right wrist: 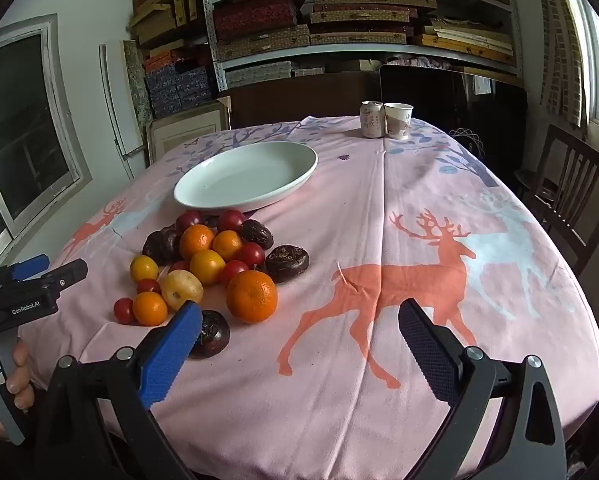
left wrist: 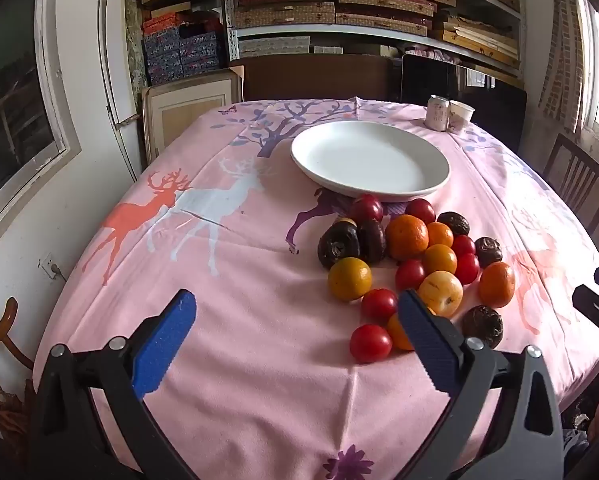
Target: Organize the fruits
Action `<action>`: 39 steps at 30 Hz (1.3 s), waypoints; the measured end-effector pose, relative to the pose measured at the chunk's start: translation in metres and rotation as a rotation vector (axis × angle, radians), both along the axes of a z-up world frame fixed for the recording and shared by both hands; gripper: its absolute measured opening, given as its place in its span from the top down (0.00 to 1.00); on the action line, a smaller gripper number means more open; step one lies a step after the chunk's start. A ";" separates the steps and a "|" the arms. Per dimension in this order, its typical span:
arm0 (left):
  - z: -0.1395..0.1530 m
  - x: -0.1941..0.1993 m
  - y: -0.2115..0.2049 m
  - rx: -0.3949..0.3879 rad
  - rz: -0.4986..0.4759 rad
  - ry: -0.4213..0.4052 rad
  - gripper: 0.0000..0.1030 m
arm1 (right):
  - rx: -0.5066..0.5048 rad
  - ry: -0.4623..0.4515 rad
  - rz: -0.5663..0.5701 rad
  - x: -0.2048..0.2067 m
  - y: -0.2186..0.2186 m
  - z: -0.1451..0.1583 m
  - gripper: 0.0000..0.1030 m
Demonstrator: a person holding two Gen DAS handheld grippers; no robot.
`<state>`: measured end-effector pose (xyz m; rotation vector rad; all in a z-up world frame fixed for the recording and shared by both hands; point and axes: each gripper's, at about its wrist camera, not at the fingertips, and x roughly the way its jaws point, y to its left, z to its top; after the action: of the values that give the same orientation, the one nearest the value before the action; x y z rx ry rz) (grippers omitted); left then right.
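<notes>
On the pink deer-print tablecloth (left wrist: pixel 259 340), an empty white plate (left wrist: pixel 369 160) sits just beyond the fruit pile (left wrist: pixel 415 264), which lies ahead-right of the wide-open, empty left gripper (left wrist: pixel 295 312) and ahead-left of the equally open, empty right gripper (right wrist: pixel 299 320), whose left finger nearly meets a dark fruit (right wrist: pixel 213 334).

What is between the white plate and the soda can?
Only bare pink tablecloth. The right wrist view shows the white plate and the soda can standing apart, nothing between them.
</notes>
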<state>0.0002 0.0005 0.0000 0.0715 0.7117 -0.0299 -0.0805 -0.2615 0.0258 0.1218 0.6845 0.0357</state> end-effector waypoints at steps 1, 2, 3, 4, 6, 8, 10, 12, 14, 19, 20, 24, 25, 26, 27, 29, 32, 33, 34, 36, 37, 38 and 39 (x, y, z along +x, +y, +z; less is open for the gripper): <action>0.000 0.000 0.000 -0.002 0.001 0.001 0.04 | -0.001 -0.003 0.000 0.000 -0.001 0.000 0.04; 0.000 0.000 0.002 -0.008 -0.003 0.000 0.04 | -0.002 -0.005 0.000 0.001 -0.002 0.000 0.04; 0.000 0.000 0.002 -0.007 -0.002 0.000 0.04 | -0.003 -0.006 0.000 0.001 -0.003 0.000 0.04; 0.000 0.000 0.002 -0.006 -0.002 0.001 0.04 | -0.009 -0.009 0.001 0.002 -0.003 0.000 0.04; 0.000 0.000 0.003 -0.002 -0.002 0.001 0.04 | -0.026 -0.011 0.000 0.001 0.001 0.000 0.04; 0.000 0.000 0.003 0.004 -0.002 0.001 0.04 | -0.023 -0.010 0.002 -0.002 0.004 -0.002 0.04; -0.005 0.000 0.000 -0.004 -0.003 0.004 0.04 | -0.021 -0.006 0.003 -0.001 0.003 -0.002 0.04; -0.006 0.000 0.001 -0.002 -0.003 0.008 0.04 | -0.020 -0.004 0.003 -0.001 0.004 -0.002 0.04; -0.006 0.000 0.002 -0.001 -0.002 0.009 0.04 | -0.021 -0.004 0.003 -0.002 0.004 -0.002 0.04; -0.007 -0.002 0.000 0.001 -0.002 0.017 0.04 | -0.020 0.000 0.003 -0.001 0.006 -0.003 0.04; -0.008 -0.002 0.000 -0.001 -0.003 0.016 0.04 | -0.019 0.000 0.003 -0.002 0.006 -0.002 0.04; -0.008 -0.002 -0.001 0.002 -0.003 0.015 0.04 | -0.020 -0.001 0.004 -0.002 0.007 -0.003 0.04; -0.008 -0.002 -0.001 0.002 -0.003 0.015 0.04 | -0.020 -0.001 0.005 -0.001 0.009 -0.004 0.04; -0.008 -0.002 -0.001 0.003 -0.003 0.014 0.04 | -0.022 -0.001 0.004 -0.001 0.009 -0.003 0.04; -0.008 -0.002 -0.001 0.003 -0.003 0.014 0.04 | -0.022 0.000 0.005 -0.001 0.008 -0.002 0.04; -0.008 -0.002 -0.001 0.002 -0.003 0.016 0.04 | -0.023 -0.001 0.005 -0.001 0.009 -0.002 0.04; -0.008 -0.002 -0.001 0.004 -0.002 0.016 0.04 | -0.023 -0.003 0.012 -0.003 0.010 0.001 0.04; -0.008 -0.002 -0.001 0.004 -0.002 0.015 0.04 | -0.023 -0.004 0.012 -0.003 0.010 0.001 0.04; -0.008 -0.002 -0.001 0.004 -0.002 0.014 0.04 | -0.023 -0.003 0.013 -0.003 0.010 0.001 0.04; -0.008 -0.002 -0.001 0.005 -0.003 0.015 0.04 | -0.020 -0.003 0.014 -0.002 0.009 0.001 0.04; -0.009 -0.002 -0.001 0.004 -0.002 0.014 0.04 | -0.021 -0.002 0.014 -0.002 0.009 0.001 0.04; -0.009 -0.002 -0.001 0.003 -0.002 0.015 0.04 | -0.021 -0.003 0.015 -0.002 0.009 0.001 0.04; -0.009 -0.002 0.000 0.003 -0.003 0.016 0.04 | -0.023 -0.003 0.016 -0.002 0.009 0.001 0.04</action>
<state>-0.0019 0.0000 -0.0086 0.0752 0.7279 -0.0325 -0.0829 -0.2526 0.0268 0.0944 0.6831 0.0436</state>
